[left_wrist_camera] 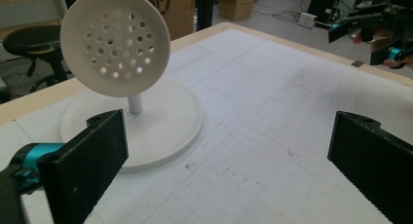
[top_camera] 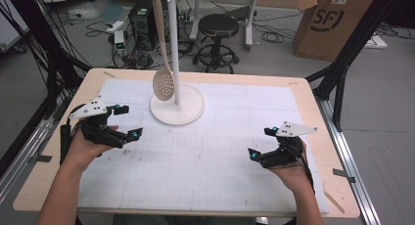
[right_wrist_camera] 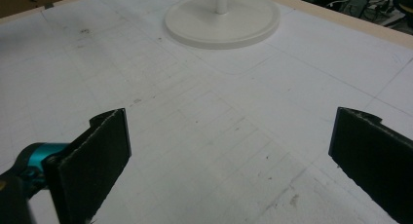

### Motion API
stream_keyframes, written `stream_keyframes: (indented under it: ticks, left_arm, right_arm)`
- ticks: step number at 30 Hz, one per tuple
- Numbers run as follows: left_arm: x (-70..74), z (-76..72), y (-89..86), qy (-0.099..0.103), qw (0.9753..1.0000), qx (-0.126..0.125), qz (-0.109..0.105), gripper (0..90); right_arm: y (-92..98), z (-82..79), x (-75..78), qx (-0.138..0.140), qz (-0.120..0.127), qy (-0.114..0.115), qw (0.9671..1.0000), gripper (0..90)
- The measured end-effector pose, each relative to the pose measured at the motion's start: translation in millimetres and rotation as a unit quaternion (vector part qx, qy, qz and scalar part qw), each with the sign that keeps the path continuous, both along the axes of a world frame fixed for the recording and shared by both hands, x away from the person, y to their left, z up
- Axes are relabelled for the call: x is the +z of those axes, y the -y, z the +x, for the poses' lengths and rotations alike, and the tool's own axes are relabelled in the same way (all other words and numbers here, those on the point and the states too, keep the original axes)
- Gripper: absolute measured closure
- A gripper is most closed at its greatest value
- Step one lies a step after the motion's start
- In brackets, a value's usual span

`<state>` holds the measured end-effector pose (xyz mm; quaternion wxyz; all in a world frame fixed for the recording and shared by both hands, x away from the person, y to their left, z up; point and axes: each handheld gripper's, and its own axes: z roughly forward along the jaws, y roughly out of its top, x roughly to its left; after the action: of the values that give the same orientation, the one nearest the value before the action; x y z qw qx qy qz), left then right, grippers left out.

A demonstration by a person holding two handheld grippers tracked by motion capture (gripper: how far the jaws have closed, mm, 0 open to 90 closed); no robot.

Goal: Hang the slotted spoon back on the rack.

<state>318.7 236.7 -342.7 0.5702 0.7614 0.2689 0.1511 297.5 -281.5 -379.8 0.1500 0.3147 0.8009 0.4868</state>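
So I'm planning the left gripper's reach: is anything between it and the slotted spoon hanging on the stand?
Nothing visible. The left gripper is open, with bare mat between it and the slotted spoon, which hangs in front of the stand's pole.

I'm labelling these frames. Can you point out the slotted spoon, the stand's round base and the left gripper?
slotted spoon (left_wrist_camera: 115, 45): left gripper view, perforated bowl.
stand's round base (top_camera: 188, 109): high view, bare right side of the disc.
left gripper (top_camera: 126, 121): high view, midway between its fingers.

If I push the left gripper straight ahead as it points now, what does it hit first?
Probably the stand's round base, ahead and left of centre between the open left gripper; the slotted spoon hangs just above it. Depth is hard to judge.
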Motion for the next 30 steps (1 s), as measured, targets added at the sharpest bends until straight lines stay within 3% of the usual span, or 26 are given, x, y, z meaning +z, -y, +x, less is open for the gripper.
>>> stream_keyframes:
  ticks: [8,30]
  left_arm:
    - [-8.3,-3.2,5.2,-0.005,0.9999,-0.011,0.007,1.7]
    - [-17.8,-4.3,3.3,-0.012,0.9998,-0.007,0.016,1.7]
  right_arm:
    - [0.7,0.2,0.0,0.001,0.001,-0.002,1.0000,0.4]
    - [-1.8,1.4,-1.9,0.002,-0.006,-0.005,1.0000,0.4]
